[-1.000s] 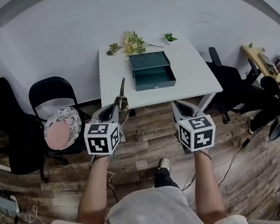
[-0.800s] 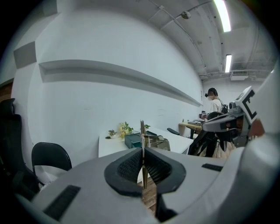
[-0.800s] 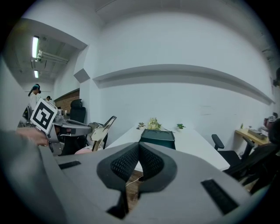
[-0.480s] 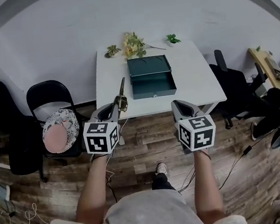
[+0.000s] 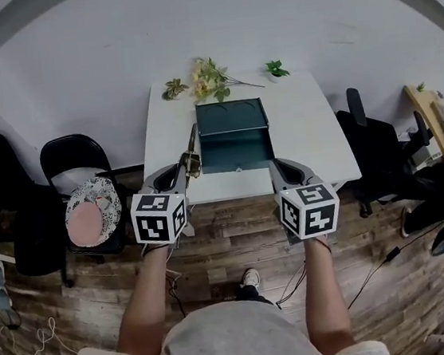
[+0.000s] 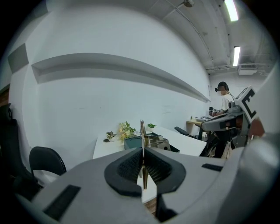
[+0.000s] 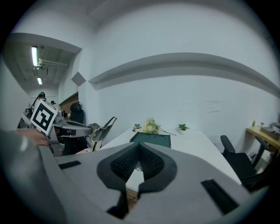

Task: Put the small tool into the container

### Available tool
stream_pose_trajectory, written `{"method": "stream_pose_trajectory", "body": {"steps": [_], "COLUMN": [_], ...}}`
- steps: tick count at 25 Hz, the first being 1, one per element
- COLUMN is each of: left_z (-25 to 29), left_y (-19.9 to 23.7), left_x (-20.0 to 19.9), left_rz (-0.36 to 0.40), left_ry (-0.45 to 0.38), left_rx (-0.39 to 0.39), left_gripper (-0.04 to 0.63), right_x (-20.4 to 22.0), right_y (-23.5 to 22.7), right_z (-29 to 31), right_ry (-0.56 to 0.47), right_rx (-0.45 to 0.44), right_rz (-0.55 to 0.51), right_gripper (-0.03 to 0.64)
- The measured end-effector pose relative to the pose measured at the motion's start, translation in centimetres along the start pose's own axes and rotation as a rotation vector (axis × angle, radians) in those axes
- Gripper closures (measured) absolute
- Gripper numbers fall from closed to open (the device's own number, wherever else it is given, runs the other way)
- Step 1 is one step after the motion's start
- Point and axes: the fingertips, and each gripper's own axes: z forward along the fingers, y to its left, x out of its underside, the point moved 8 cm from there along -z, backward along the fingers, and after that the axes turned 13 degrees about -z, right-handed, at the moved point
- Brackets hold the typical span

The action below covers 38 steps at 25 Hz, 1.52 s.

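Head view: not done yet. Holds one small tool (image 5: 192,146) upright in the left gripper (image 5: 182,169), with jaws clamped on it, out in front of the table (image 5: 311,121) and not over the container (image 5: 233,135). Carries nothing in the right gripper (image 5: 285,170), with jaws together. Left to do, most likely: reach over and drop the small tool into the open container. By count: one small tool, one container, one table, two grippers, three plants (image 5: 208,76).
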Motion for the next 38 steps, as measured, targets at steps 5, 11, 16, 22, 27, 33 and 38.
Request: {"method": "stream_pose_trajectory", "body": {"steps": [5,11,16,22,27,33,38], "left_z": [2.1,4.4,6.1,7.8,8.5,9.1,9.1], "left_y": [-0.8,-1.5,-2.4,-3.2,-3.8,-4.2,-4.0], "left_x": [-0.6,-1.2,-1.4,-1.6,-1.8,-1.7,-1.7], "left_rz": [0.006,0.005,0.01,0.003,-0.002,0.013,0.017], "left_ry": [0.004,0.007,0.013,0.018,0.016,0.029,0.034], "left_rx": [-0.02,-0.043,-0.055,-0.081,-0.11,-0.127,-0.137], "left_gripper": [0.584,0.584,0.584,0.584,0.584,0.584,0.584], "right_x": [0.2,0.3,1.0,1.3,1.3,1.6,1.6], "right_y": [-2.4,-5.0,-6.9,-9.1,-10.0,-10.8,-10.7], "right_z": [1.6,3.1,4.1,5.6,6.6,7.4,7.7], "right_ry": [-0.01,-0.018,-0.015,-0.009,-0.015,-0.022,-0.028], "right_rx": [-0.019,-0.038,-0.054,-0.083,-0.12,-0.139,-0.146], "right_rz": [0.006,0.01,0.016,0.014,0.001,0.012,0.012], "right_gripper": [0.612,0.612,0.612,0.612,0.612,0.612,0.612]}}
